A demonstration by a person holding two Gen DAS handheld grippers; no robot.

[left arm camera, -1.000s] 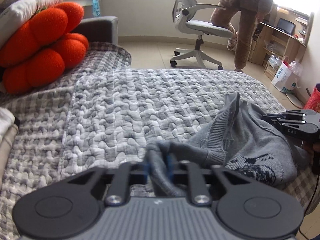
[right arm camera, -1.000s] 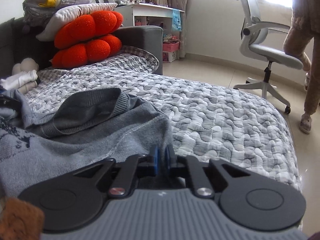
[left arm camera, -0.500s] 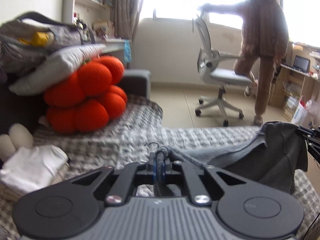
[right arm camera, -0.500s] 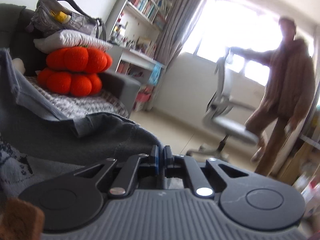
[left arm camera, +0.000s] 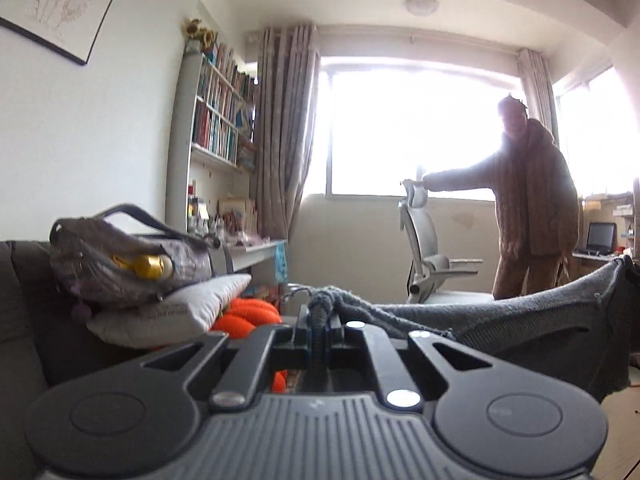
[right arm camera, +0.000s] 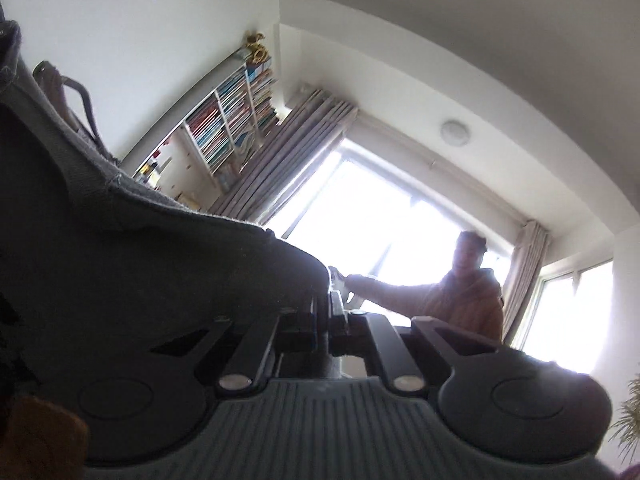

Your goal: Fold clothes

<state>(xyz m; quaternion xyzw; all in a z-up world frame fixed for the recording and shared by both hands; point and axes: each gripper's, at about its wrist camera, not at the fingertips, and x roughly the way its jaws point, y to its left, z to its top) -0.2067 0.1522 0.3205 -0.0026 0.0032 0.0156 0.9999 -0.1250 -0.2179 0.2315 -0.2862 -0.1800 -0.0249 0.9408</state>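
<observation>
Sweater held up between both grippers, off the bed.

Left wrist view: the left gripper (left arm camera: pixel 319 330) had its jaws clenched on a bunched corner of the grey sweater (left arm camera: pixel 520 320), which stretched rightward in the air. Right wrist view: the right gripper (right arm camera: pixel 324 320), tilted upward, pinched the sweater's (right arm camera: pixel 120 248) other edge. Best done by keeping both corners level and the cloth taut.
</observation>
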